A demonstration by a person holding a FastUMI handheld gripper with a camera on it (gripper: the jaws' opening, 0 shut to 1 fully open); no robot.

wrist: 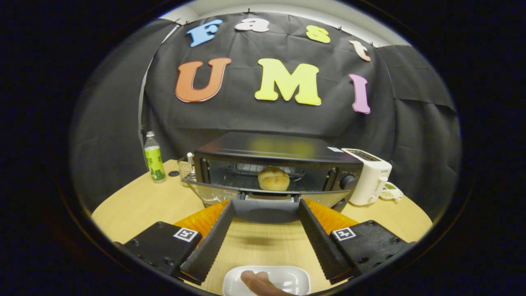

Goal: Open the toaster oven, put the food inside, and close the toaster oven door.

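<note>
Since the bread roll already sits on the rack inside the toaster oven, the step in hand looks to be the closing of the door, which hangs down toward the tongs and is still open

From the gripper view, the tongs are spread wide, their two fingers splayed apart with bare wood of the surface between them, and they grip nothing. Their tips reach up to the lowered door's front edge, one at each side of the dark handle bar that runs across between them; whether they touch it I cannot tell. An orange mat shows under the oven's front, beside each finger

To do the close well, I judge the tongs should come under or behind that handle bar and lift it in an arc toward the oven's top edge, following the hinge rather than pushing straight in, so the oven does not slide back on the surface. Pressing at the bar's middle would keep the door from twisting. The roll lies well inside, so the door should clear it

Near things call for some care: a white toaster stands just beside the oven's knob side, a small dish next to it, a green-labelled bottle and a wire rack on the other side. Close under the tongs lies a white dish with a person's finger resting on it
</note>
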